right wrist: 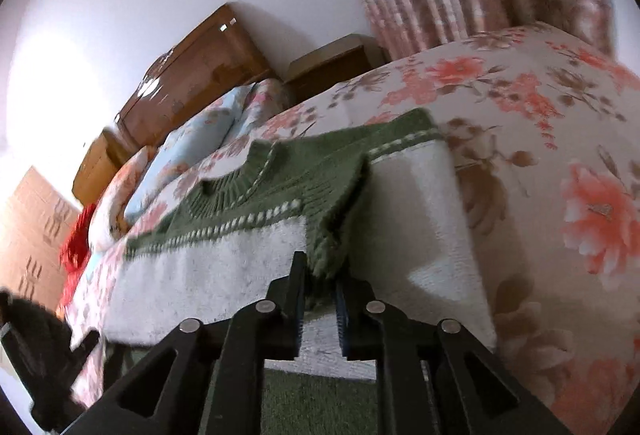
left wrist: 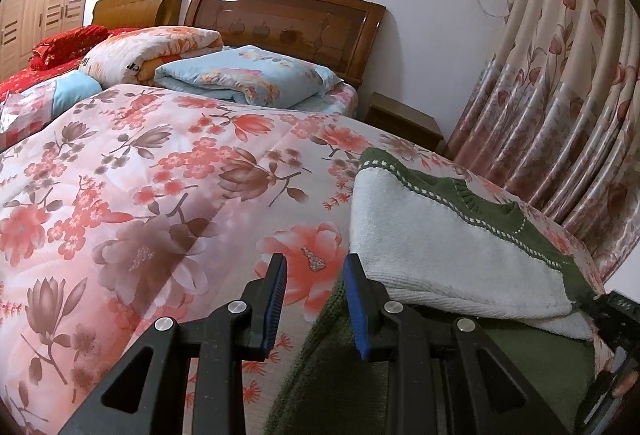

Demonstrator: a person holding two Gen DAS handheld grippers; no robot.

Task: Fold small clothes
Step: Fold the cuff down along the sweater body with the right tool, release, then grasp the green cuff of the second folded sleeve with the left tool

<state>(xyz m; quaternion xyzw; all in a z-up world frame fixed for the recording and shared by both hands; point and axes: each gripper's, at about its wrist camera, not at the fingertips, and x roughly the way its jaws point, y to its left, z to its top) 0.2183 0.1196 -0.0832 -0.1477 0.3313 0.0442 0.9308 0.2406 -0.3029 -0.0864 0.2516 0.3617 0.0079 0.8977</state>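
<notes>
Green-and-white knit sweater (left wrist: 460,235) lies on the floral quilt (left wrist: 160,175) toward the curtain side of the bed, partly folded, with a white panel lying over the green lower part and the green yoke with its white stitch line on the far side. Your left gripper (left wrist: 316,267) sits low at the near left edge of the sweater, jaws spread fairly wide, nothing between the blue pads (left wrist: 354,299); the right-hand finger is just beside or touching the white panel's edge, can't tell which, and the left-hand finger is over bare quilt. Your right gripper (right wrist: 320,275) is at the near edge of the sweater (right wrist: 248,263) in the right wrist view, jaws narrow, with a green ribbed cuff or hem hanging into the gap at the fingertips; looks pinched, but can't tell for sure whether the pads really clamp it. Green collar faces away from you in that view, white panels on both sides of the green flap. Right gripper's black body also shows at the far right edge of the left wrist view. Folded blue floral bedding (left wrist: 248,75) and an orange floral blanket (left wrist: 152,51) are stacked near the wooden headboard (left wrist: 288,19), well apart from the sweater. Floral curtain (left wrist: 568,95) hangs beyond the bed, small wooden nightstand (left wrist: 404,115) between headboard and curtain. Right wrist view is tilted and a bit blurred.
</notes>
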